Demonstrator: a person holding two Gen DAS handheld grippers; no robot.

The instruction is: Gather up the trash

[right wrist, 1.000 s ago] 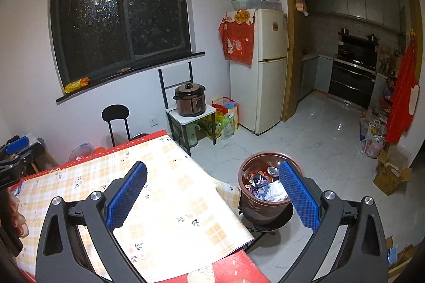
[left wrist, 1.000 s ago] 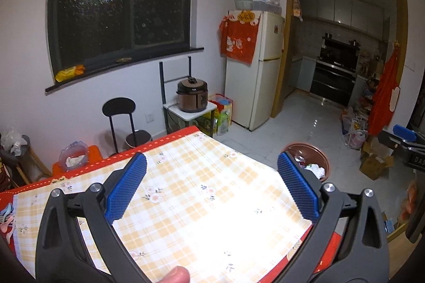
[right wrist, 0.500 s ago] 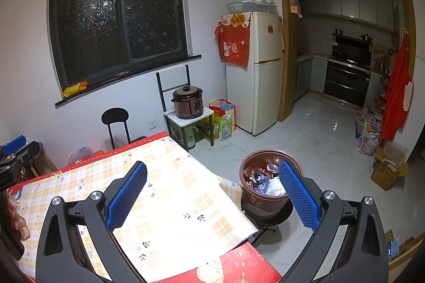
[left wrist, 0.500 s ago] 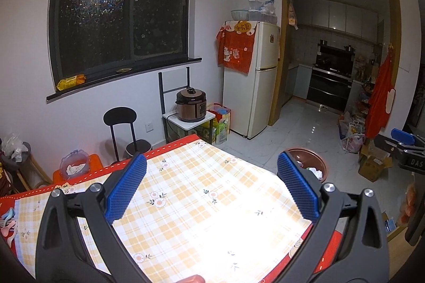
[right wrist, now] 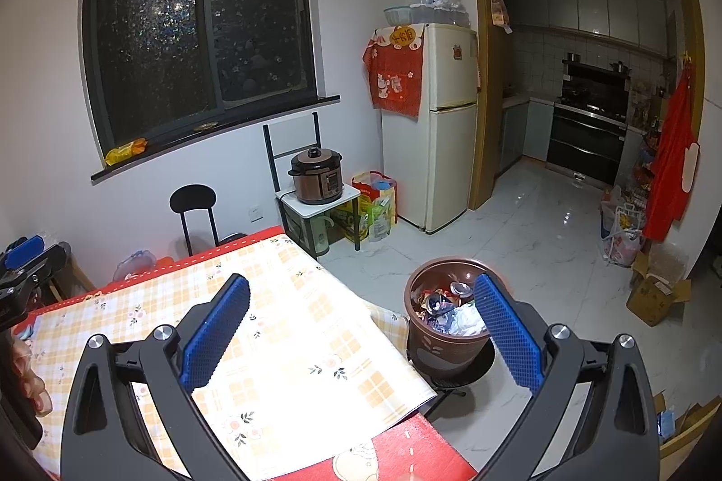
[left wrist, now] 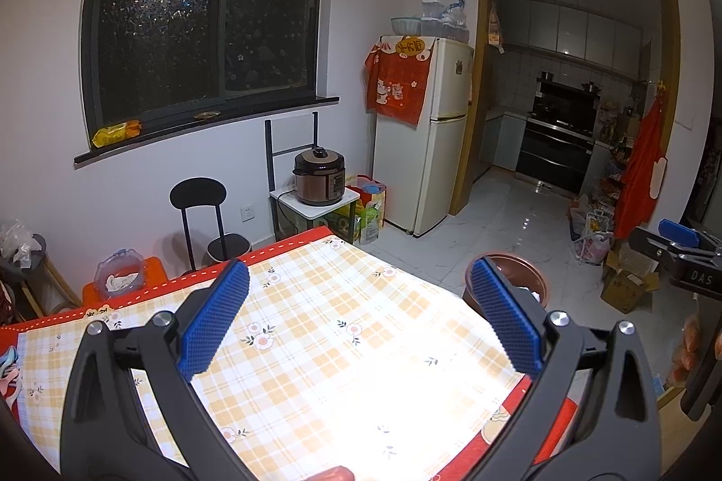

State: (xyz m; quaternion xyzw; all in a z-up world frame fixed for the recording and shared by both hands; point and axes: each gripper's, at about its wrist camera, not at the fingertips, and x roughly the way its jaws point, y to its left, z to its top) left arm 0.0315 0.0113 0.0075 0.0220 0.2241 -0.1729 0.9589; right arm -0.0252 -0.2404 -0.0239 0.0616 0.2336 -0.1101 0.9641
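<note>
Your left gripper [left wrist: 358,318] has its jaws wide apart with nothing between the blue pads, and it is held above the tabletop [left wrist: 343,350]. Your right gripper [right wrist: 358,321] is the same: jaws spread, empty, held over the tabletop's corner nearest the trash bin [right wrist: 444,339].

The bin stands on the floor just beside that corner, on a low dark stand. In the right wrist view it holds crumpled wrappers, white paper and what looks like a crushed can, filled to near the rim. So the collecting looks largely done, judged by how things lie.

The checked tablecloth [right wrist: 289,327] shows no loose trash anywhere in either view; only its floral print breaks the surface. At the far left edge of the tabletop something pale and pinkish lies partly out of frame, and you cannot tell from here what it is.

What may be left lies off the tabletop: a cardboard box [right wrist: 656,293] and plastic bags [right wrist: 625,235] sit on the floor by the kitchen doorway, well apart from the bin. Whether those count as trash is not clear from the pictures. If the tabletop was the whole job, you appear to be at the end of it, with both grippers free.
</note>
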